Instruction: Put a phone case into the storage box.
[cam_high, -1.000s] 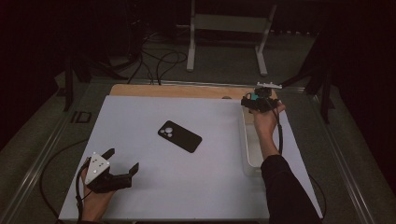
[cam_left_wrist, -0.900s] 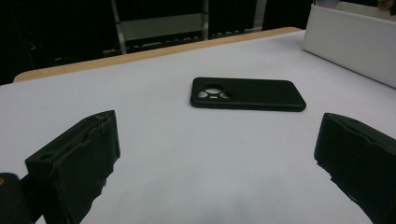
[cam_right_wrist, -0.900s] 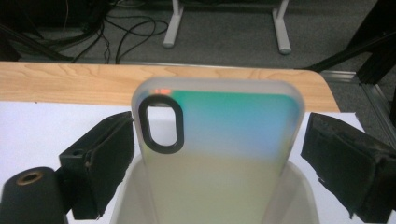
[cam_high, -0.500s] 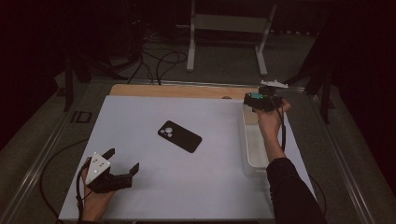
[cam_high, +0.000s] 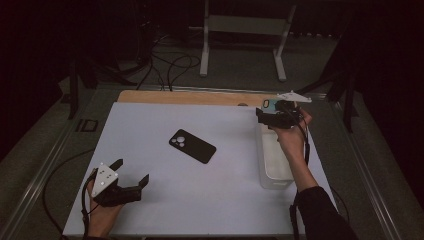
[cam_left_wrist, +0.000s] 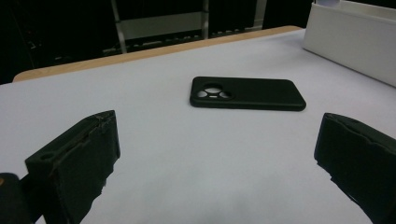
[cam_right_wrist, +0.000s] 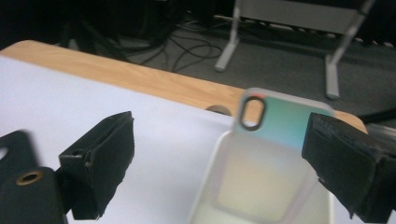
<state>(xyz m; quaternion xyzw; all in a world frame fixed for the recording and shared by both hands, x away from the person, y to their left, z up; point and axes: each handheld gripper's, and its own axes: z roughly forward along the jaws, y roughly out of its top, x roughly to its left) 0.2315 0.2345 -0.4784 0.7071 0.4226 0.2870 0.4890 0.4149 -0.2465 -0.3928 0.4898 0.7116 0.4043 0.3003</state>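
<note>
Apparently right gripper (cam_high: 270, 117) hovers open above bin's (cam_high: 274, 175) far edge.

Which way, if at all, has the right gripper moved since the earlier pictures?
Yes. The right gripper has shifted slightly away from the person along the white bin, toward its far end.

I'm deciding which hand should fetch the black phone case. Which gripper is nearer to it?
Neither clearly. The left gripper, jaws open, sits at the table's near-left corner, facing the black phone case. The right gripper hovers open over the clear bin's far end, to the case's right.
</note>
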